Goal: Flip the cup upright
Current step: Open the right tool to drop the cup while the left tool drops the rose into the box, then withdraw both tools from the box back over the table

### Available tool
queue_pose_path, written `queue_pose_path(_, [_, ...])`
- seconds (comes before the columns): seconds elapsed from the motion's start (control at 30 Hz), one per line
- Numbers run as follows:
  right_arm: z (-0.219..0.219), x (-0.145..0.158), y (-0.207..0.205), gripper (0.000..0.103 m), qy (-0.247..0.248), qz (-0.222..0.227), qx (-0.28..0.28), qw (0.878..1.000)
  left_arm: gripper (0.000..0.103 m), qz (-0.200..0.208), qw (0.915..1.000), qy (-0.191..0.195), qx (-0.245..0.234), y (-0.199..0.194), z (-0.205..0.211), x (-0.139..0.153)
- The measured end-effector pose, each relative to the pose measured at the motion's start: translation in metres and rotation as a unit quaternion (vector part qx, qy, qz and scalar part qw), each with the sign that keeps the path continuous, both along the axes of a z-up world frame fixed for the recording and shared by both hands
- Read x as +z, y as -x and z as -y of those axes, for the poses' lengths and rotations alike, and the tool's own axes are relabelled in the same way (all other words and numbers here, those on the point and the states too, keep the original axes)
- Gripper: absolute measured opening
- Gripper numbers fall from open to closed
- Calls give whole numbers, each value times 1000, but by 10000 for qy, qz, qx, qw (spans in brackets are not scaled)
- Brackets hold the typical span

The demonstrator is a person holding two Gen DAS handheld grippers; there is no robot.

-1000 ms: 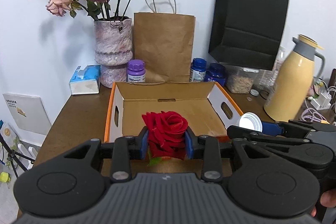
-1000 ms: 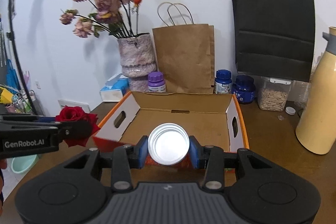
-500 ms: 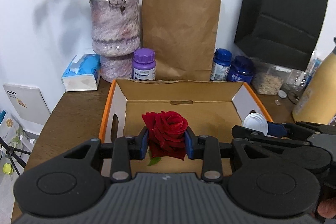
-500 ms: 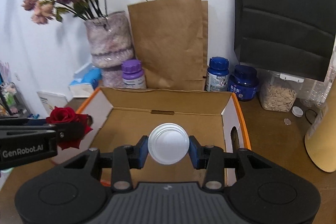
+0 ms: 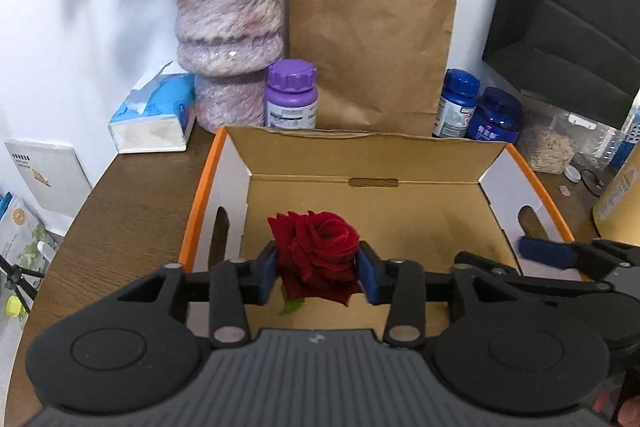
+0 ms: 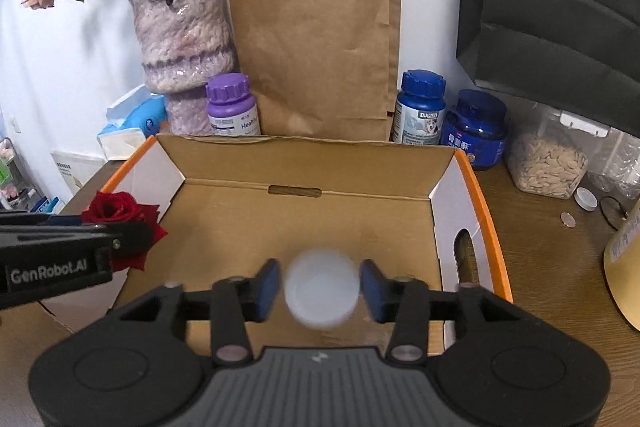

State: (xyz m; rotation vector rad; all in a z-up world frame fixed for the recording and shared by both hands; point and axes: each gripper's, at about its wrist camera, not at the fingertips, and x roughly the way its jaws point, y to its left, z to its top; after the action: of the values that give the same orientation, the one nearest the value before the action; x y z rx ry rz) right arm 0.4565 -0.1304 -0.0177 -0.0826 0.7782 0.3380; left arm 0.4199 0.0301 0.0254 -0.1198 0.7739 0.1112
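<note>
On the wooden table (image 6: 540, 247) we hover over the cardboard box (image 6: 304, 163); our right gripper (image 6: 320, 285) is opening, the blurred white cup (image 6: 322, 293) between its pads, untouched; our left gripper (image 5: 316, 277) is opening around the rose (image 5: 316, 251).

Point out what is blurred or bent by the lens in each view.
Right wrist view: the white cup between the opening jaws is smeared by motion, free of the pads; box and bottles stay sharp. Left wrist view: the rose between the opening jaws is crisp; the black bag curves at the fisheye's edge.
</note>
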Motion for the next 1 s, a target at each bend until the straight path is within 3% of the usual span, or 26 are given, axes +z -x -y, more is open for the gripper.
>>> queue_pose_path(0.07, [2,-1,2,80,3,54,-33,10000,63,50,10000,-35,19,1,-1,0])
queue_pose_path(0.13, [5,0,3,87,-16,118,-56,9999,83,159,9998,-71,69,4,-2,2])
queue_pose_path(0.27, [11,4,6,103,-109,155,-86,9998,102,340,9993,-48,121,10,-5,8])
queue_pose_path(1.0, [24,37,69,103,-290,560,52,9980,103,728,9972,-120,118,73,-7,30])
